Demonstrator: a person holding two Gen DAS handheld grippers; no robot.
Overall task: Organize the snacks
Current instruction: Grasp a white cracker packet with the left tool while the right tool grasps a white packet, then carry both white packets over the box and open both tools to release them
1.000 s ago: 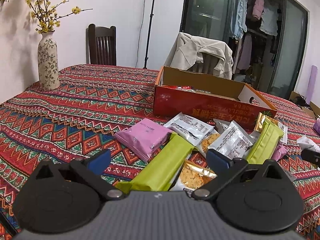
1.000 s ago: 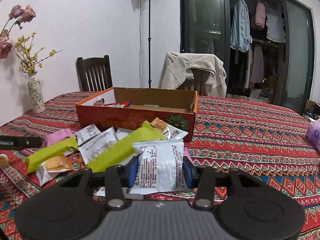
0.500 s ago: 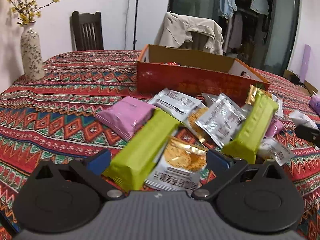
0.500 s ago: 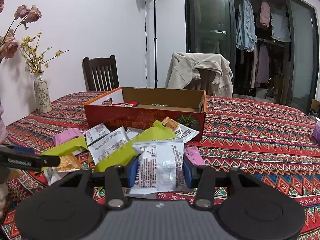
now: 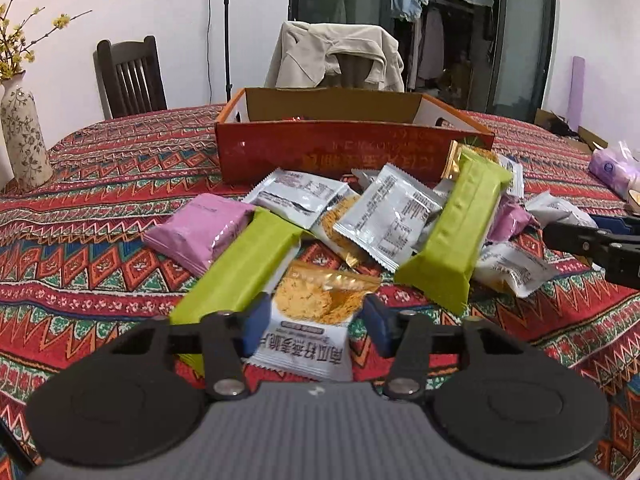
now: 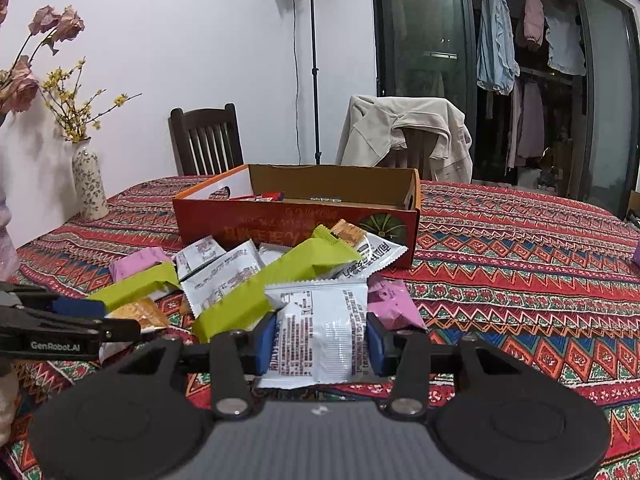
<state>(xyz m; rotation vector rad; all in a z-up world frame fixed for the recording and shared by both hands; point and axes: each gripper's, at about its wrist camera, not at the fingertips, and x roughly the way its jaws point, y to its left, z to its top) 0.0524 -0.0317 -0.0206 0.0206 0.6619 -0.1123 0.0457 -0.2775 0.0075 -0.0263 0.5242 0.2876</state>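
Closing your left gripper [image 5: 312, 318] has just brought its fingers [image 5: 256, 320] in on the white-and-orange snack packet [image 5: 310, 332], which lies on the tabletop [image 5: 100, 280] at the near edge of the snack pile; the blue pads sit against both sides of the packet, though you cannot tell how firmly they press. Just beside that packet on the left lies a green snack bar [image 5: 248, 264], with a pink packet [image 5: 200, 232] beyond it. Your right gripper [image 6: 320, 338] is clenched on a silver-white snack packet [image 6: 320, 332], its fingers [image 6: 266, 344] pressed to the two side edges and the packet raised slightly off the patterned cloth. A second green snack bar [image 6: 272, 284] rests tilted across the pile directly behind it. The red cardboard box [image 6: 296, 232] stands open behind the pile, touching the rearmost packets, with a few items inside. A floral vase [image 6: 89, 184] stands well apart on the left.
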